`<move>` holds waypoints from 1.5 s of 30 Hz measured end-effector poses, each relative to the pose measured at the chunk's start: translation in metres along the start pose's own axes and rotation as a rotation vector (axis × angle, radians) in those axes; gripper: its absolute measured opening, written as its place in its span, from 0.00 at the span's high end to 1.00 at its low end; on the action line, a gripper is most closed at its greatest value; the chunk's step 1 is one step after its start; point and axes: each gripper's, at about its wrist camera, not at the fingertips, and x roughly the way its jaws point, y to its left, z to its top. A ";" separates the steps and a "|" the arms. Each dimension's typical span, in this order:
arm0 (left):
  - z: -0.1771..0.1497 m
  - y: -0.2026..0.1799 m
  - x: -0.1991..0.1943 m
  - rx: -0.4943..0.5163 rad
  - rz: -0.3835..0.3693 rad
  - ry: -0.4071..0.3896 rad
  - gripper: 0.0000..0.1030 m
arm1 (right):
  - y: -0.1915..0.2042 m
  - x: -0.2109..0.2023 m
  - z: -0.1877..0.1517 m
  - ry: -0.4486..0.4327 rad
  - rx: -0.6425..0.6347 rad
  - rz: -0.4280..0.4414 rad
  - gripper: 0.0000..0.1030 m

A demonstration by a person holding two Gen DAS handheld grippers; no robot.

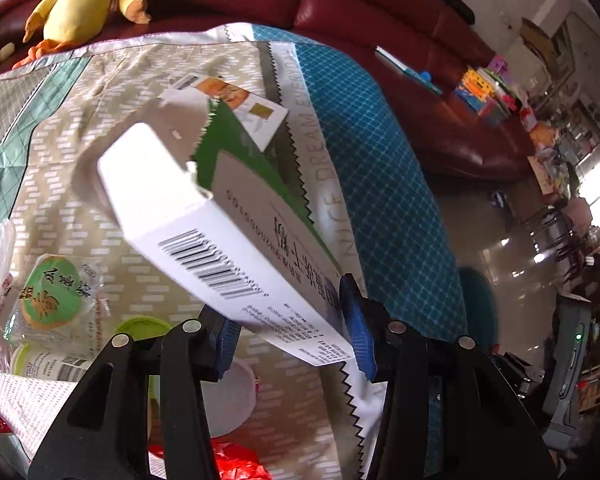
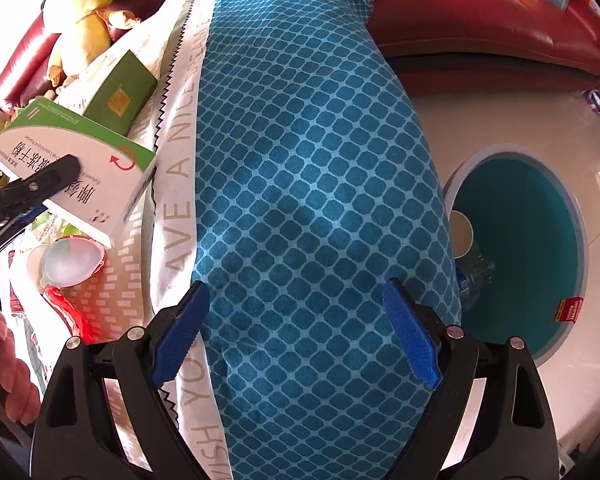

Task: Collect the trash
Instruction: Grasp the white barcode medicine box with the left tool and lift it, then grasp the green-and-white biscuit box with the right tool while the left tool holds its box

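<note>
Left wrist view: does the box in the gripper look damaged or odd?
Yes. The white and green box clamped in the left gripper has a ragged, torn-open far end. It hangs tilted above the patterned cloth.

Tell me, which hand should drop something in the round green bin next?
Probably the left. Its tool is already clamped on the white and green box, lifted above the patterned cloth. The right tool is open and empty, though the bin lies closer to it.

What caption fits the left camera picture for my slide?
Left gripper grips a white and green cardboard box above a patterned cloth strewn with wrappers.
</note>
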 end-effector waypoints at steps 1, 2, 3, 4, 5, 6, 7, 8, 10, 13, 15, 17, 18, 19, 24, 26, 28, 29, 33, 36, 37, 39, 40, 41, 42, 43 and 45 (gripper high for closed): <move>-0.001 -0.006 0.004 0.013 0.005 -0.003 0.56 | -0.004 -0.003 -0.003 -0.003 0.002 0.004 0.18; -0.001 -0.010 0.008 0.022 0.009 -0.004 0.60 | -0.005 -0.004 -0.005 -0.005 0.002 0.008 0.18; -0.001 -0.012 0.011 0.025 0.002 0.000 0.66 | -0.008 -0.007 -0.009 -0.006 0.004 0.010 0.18; -0.001 -0.014 0.011 0.027 0.004 -0.003 0.67 | -0.011 -0.010 -0.012 -0.008 0.007 0.014 0.18; -0.001 -0.016 0.009 0.037 0.012 -0.012 0.67 | -0.014 -0.012 -0.014 -0.010 0.009 0.017 0.18; -0.001 -0.018 0.006 0.046 0.012 -0.017 0.67 | -0.016 -0.014 -0.015 -0.011 0.008 0.017 0.18; 0.000 -0.018 0.003 0.051 0.009 -0.016 0.67 | -0.018 -0.017 -0.017 -0.009 0.007 0.015 0.18; 0.001 -0.016 -0.001 0.053 0.004 -0.017 0.67 | -0.019 -0.019 -0.018 -0.007 0.003 0.011 0.18; 0.004 -0.008 -0.012 0.048 0.005 -0.034 0.67 | -0.019 -0.023 -0.017 -0.005 -0.008 0.005 0.18; 0.009 0.015 -0.032 0.030 0.007 -0.053 0.67 | -0.007 -0.026 -0.010 -0.003 -0.031 -0.003 0.18; 0.012 0.034 -0.046 0.016 0.011 -0.066 0.67 | 0.005 -0.028 -0.003 -0.006 -0.053 -0.006 0.18; 0.013 0.054 -0.061 0.001 0.026 -0.087 0.67 | 0.019 -0.029 0.003 -0.012 -0.081 -0.011 0.18; 0.013 0.065 -0.068 -0.010 0.035 -0.096 0.67 | 0.028 -0.030 0.006 -0.015 -0.097 -0.013 0.18; 0.014 0.077 -0.074 -0.025 0.043 -0.105 0.67 | 0.036 -0.029 0.010 -0.016 -0.112 -0.014 0.18; 0.017 0.131 -0.100 -0.098 0.055 -0.138 0.67 | 0.092 -0.025 0.040 -0.023 -0.178 -0.033 0.18; 0.018 0.147 -0.105 -0.110 0.059 -0.142 0.67 | 0.111 -0.025 0.053 -0.033 -0.204 -0.041 0.18; 0.019 0.160 -0.106 -0.120 0.062 -0.139 0.67 | 0.131 -0.026 0.066 -0.047 -0.231 -0.047 0.18; 0.019 0.167 -0.106 -0.126 0.063 -0.137 0.67 | 0.140 -0.027 0.074 -0.051 -0.241 -0.046 0.18; 0.022 0.181 -0.106 -0.145 0.043 -0.124 0.67 | 0.165 -0.031 0.119 -0.103 -0.284 -0.062 0.18; 0.025 0.176 -0.100 -0.131 0.020 -0.107 0.67 | 0.173 -0.022 0.150 -0.094 -0.290 -0.042 0.20; 0.027 0.174 -0.098 -0.121 0.010 -0.101 0.67 | 0.172 -0.019 0.156 -0.082 -0.290 -0.016 0.23; 0.031 0.170 -0.092 -0.099 -0.003 -0.092 0.67 | 0.179 -0.009 0.172 -0.053 -0.301 0.058 0.40; 0.032 0.166 -0.089 -0.090 -0.005 -0.087 0.67 | 0.183 -0.006 0.179 -0.046 -0.308 0.081 0.43; 0.034 0.164 -0.085 -0.085 -0.006 -0.081 0.67 | 0.188 -0.004 0.184 -0.043 -0.315 0.101 0.44; 0.034 0.163 -0.082 -0.085 -0.007 -0.075 0.67 | 0.190 -0.001 0.191 -0.037 -0.324 0.122 0.45; 0.035 0.162 -0.079 -0.086 -0.007 -0.071 0.67 | 0.193 0.004 0.197 -0.026 -0.331 0.144 0.45; 0.036 0.162 -0.074 -0.088 -0.003 -0.063 0.67 | 0.198 0.015 0.204 0.006 -0.352 0.166 0.45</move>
